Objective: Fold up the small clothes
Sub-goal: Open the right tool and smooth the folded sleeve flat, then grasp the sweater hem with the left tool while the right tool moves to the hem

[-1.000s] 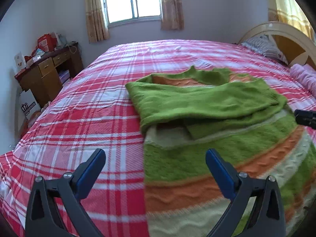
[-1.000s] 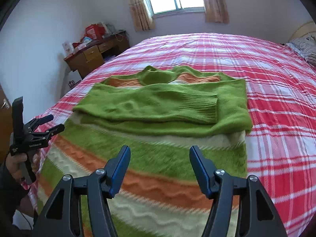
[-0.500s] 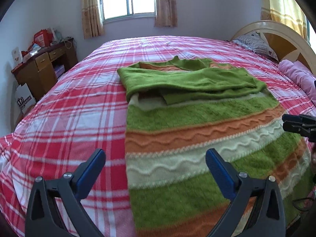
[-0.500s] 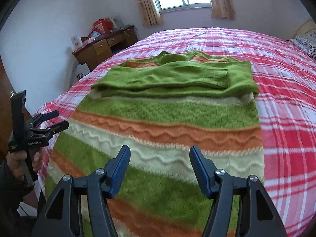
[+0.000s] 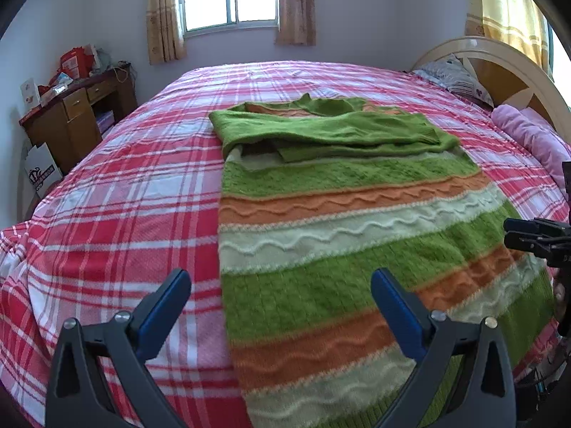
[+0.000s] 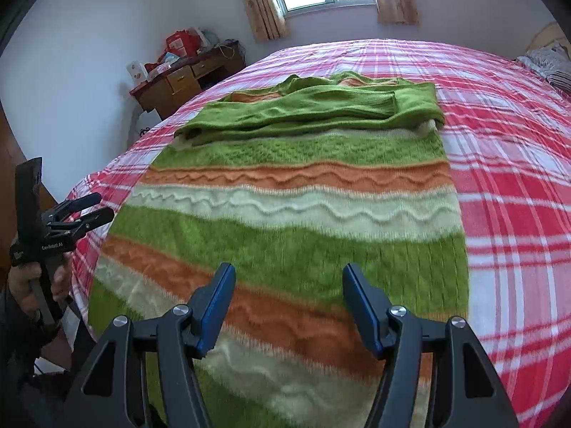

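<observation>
A striped knit sweater (image 5: 349,214), green, orange and cream, lies flat on the bed with both green sleeves (image 5: 321,132) folded across its chest. It also shows in the right wrist view (image 6: 292,214). My left gripper (image 5: 280,285) is open and empty, above the sweater's left edge near the hem. My right gripper (image 6: 288,278) is open and empty, above the lower part of the sweater. Each gripper also shows at the edge of the other's view: the right one (image 5: 535,237) and the left one (image 6: 84,212).
The bed has a red, pink and white plaid cover (image 5: 125,196). A wooden desk (image 5: 75,117) with clutter stands at the left wall. A curved headboard (image 5: 499,67), a pillow (image 5: 453,75) and a pink rolled blanket (image 5: 528,135) are at the right.
Both grippers have pulled back from the folded sleeves toward the hem end of the sweater, so more of its striped body shows. Both stay open. The sweater has not moved.
</observation>
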